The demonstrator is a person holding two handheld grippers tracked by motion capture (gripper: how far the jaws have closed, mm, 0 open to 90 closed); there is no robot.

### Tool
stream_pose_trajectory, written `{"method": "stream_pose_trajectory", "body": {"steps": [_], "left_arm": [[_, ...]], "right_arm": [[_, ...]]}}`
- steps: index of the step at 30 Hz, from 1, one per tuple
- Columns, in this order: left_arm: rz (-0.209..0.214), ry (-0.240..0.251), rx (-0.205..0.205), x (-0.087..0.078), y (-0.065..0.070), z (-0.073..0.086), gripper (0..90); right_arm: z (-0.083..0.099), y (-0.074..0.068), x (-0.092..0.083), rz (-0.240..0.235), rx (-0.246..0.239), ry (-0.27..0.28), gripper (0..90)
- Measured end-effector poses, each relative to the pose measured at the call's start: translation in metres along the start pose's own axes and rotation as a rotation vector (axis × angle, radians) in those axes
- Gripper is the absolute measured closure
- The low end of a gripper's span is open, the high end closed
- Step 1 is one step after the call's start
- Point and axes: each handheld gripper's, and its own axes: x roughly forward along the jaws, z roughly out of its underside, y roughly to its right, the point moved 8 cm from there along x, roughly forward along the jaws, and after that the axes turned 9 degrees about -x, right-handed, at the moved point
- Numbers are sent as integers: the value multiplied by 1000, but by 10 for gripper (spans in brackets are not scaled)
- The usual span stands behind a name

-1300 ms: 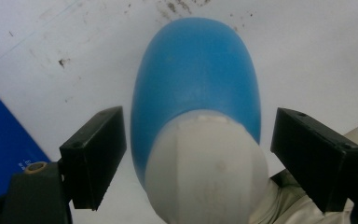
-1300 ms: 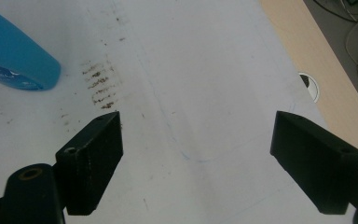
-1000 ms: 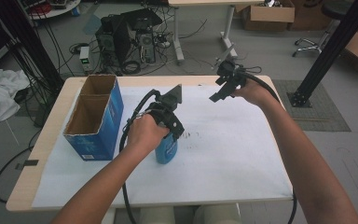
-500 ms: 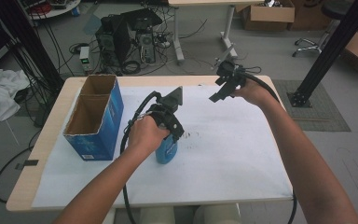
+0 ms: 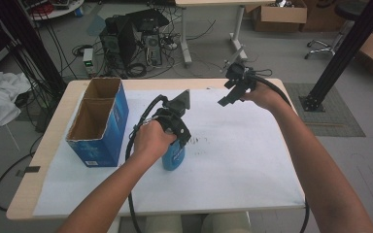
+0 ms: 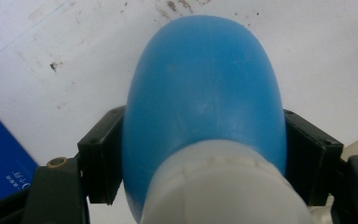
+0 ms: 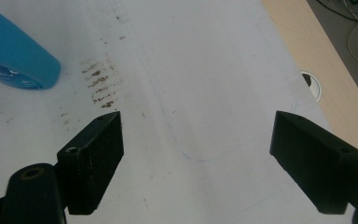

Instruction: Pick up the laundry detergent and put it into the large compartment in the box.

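A blue plastic bottle (image 5: 173, 158) with a white neck stands upright on the paper-covered table, left of centre. My left gripper (image 5: 177, 144) comes down over it from above. In the left gripper view the bottle's rounded body (image 6: 205, 88) fills the gap and both black pads (image 6: 103, 154) touch its sides. The jaws have just been closing with the bottle between them. My right gripper (image 5: 229, 94) hovers over the far right part of the table, its jaws wide open (image 7: 196, 154) with only white paper beneath them. The bottle's base (image 7: 14, 56) shows at that view's upper left.
An open blue cardboard box (image 5: 97, 127) with two compartments stands at the table's left. White paper (image 5: 243, 165) with brown smudges covers the tabletop; a cable hole (image 7: 313, 85) sits in the bare wood at the right edge. Computers, cables and boxes crowd the floor beyond.
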Motion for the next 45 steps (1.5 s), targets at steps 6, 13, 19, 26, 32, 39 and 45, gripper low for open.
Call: {"method": "stream_pose_trajectory", "body": {"steps": [6, 13, 19, 26, 32, 39, 45], "left_arm": [[0, -3, 2, 0, 1, 0, 296], [3, -1, 4, 1, 0, 0, 310], [2, 6, 6, 0, -1, 0, 353], [3, 9, 1, 0, -1, 0, 361], [4, 10, 3, 0, -1, 0, 370], [7, 9, 11, -1, -2, 0, 374], [21, -6, 21, -3, -3, 0, 377]], "right_arm": [[0, 0, -1, 1, -1, 1, 172], [0, 0, -1, 1, -3, 0, 173], [0, 0, -1, 2, -3, -1, 173], [0, -1, 0, 0, -4, -3, 173], [0, -1, 0, -2, -5, -2, 173], [0, -1, 0, -1, -4, -2, 173], [-1, -1, -1, -3, -2, 0, 174]]}}
